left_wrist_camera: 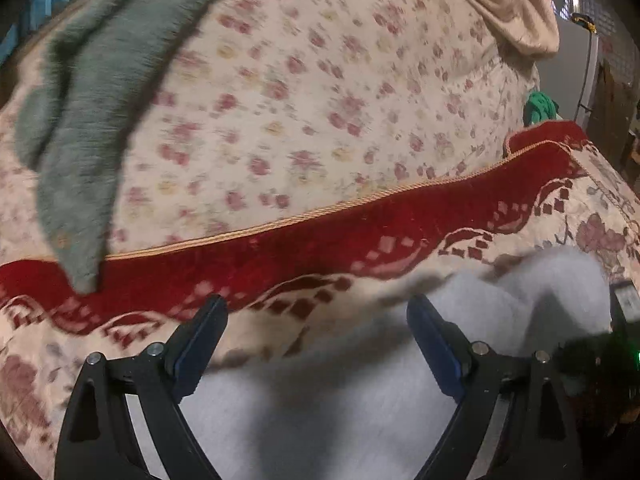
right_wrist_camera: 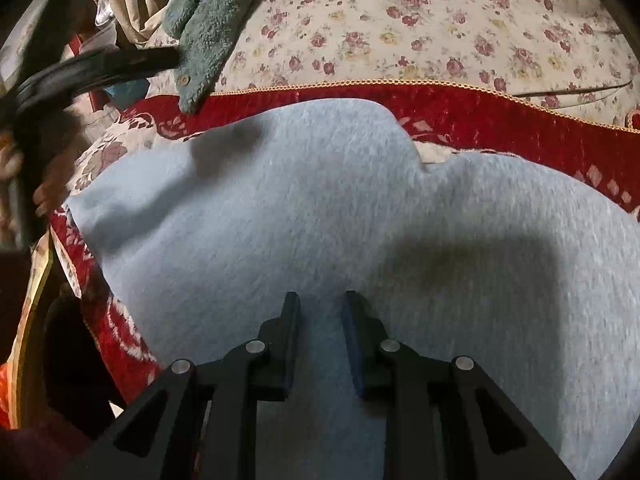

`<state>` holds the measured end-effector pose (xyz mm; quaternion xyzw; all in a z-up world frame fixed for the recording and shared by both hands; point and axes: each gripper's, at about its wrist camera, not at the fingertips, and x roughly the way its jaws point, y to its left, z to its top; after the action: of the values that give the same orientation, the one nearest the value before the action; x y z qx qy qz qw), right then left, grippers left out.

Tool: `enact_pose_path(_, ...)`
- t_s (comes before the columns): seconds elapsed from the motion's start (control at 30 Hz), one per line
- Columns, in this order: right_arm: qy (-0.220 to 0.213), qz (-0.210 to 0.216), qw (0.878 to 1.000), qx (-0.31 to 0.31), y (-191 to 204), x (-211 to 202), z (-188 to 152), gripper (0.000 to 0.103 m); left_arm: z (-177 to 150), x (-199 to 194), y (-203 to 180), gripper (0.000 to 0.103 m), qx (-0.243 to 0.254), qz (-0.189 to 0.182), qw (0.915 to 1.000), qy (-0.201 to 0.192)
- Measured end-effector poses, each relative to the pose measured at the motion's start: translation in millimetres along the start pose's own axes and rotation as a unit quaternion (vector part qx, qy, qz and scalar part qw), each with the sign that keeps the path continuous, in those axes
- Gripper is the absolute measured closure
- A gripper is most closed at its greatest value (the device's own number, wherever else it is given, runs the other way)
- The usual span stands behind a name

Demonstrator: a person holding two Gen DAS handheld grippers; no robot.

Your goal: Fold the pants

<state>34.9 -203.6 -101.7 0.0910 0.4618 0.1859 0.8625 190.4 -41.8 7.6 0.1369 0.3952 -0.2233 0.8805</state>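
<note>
The light grey pants [right_wrist_camera: 320, 208] lie spread on a red and cream patterned blanket [right_wrist_camera: 480, 112]. In the right wrist view they fill most of the frame, with a notch in their far edge. My right gripper [right_wrist_camera: 320, 300] hovers over the cloth with its jaws partly open, a narrow gap between them and nothing held. In the left wrist view the pants [left_wrist_camera: 340, 392] lie under my left gripper [left_wrist_camera: 316, 304], which is wide open and empty above the cloth's edge. That view is blurred.
A grey-green fleece garment [left_wrist_camera: 92, 120] lies on the floral bedsheet [left_wrist_camera: 300, 100] beyond the blanket; it also shows in the right wrist view [right_wrist_camera: 212, 28]. Beige curtain [left_wrist_camera: 512, 4] hangs at the far right. The other gripper's dark body [right_wrist_camera: 80, 76] is at left.
</note>
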Motion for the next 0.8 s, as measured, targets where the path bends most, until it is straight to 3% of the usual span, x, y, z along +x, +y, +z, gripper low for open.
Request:
enact_pose_path(0.13,-0.003,0.027,1.0,0.015,-8.1,-12.3,12.1,0.078,23.5,44.1,-14.9,0.012,0.006,-0.042,0.9978,0.052)
enact_pose_path(0.33,-0.046,-0.001,0.999,-0.009,-19.7,-57.8,37.5,0.078,44.5,81.3,-44.0,0.012,0.034,-0.069,0.9919,0.101)
enact_pose_path(0.47,-0.043,-0.03,0.998,-0.022,-28.7,-68.9,51.3,0.077,44.8,105.3,-60.0,0.012,0.042,-0.063,0.9857,0.15)
enact_pose_path(0.6,-0.046,-0.035,0.998,-0.022,-34.5,-71.2,55.3,0.078,40.7,122.2,-62.6,0.012,0.025,-0.093,0.9743,0.203)
enact_pose_path(0.8,-0.057,-0.028,0.998,-0.001,-40.4,-69.5,52.3,0.078,43.5,134.5,-80.1,0.012,0.03,-0.117,0.9652,0.232)
